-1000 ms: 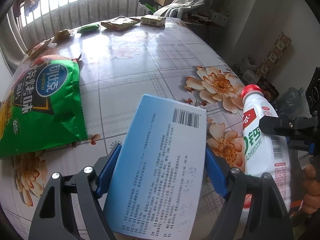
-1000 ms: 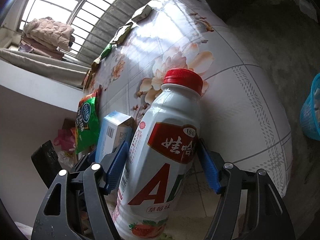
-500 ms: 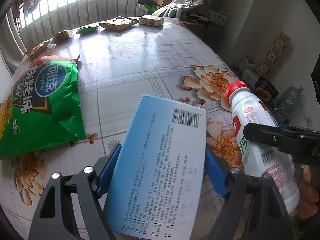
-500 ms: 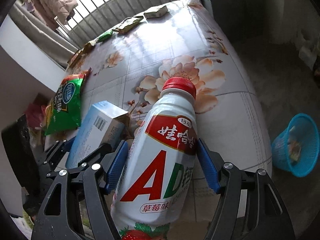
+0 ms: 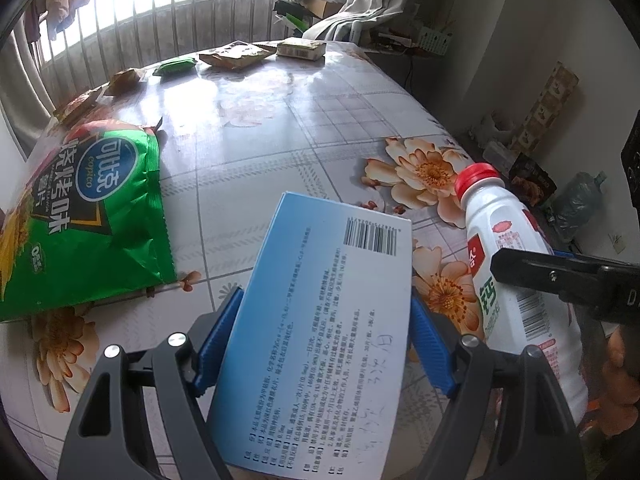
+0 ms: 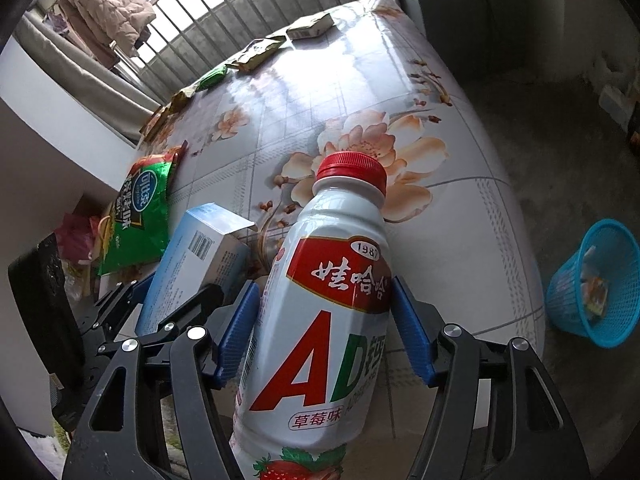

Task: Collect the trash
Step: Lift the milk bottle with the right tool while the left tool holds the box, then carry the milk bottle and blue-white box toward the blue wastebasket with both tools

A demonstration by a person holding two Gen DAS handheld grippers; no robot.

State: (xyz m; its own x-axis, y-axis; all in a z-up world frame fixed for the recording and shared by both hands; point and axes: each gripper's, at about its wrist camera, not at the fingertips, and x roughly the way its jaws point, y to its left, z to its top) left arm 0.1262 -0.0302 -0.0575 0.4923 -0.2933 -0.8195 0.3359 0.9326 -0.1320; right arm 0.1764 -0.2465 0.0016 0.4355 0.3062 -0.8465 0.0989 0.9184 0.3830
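Both hands loaded. Left tool [image 5: 324, 344] clamps the blue carton [image 5: 320, 336] across its width, blue pads on the two long edges, printed face up; carton raised off the bench [image 5: 260, 152], tilted forward. Right tool [image 6: 326, 332] grips the white drink bottle [image 6: 328, 312] at mid-body, red cap pointing away, bottle also clear of the surface. Held side by side, nearly touching, probably so both go in one trip. Blue basket [image 6: 596, 284] stands on the floor past the bench's right edge, some scraps already inside; judged the drop point. Green snack bag [image 5: 76, 216] lies flat at the left edge, and smaller wrappers [image 5: 234, 54] line the far edge by the window, all uncollected.
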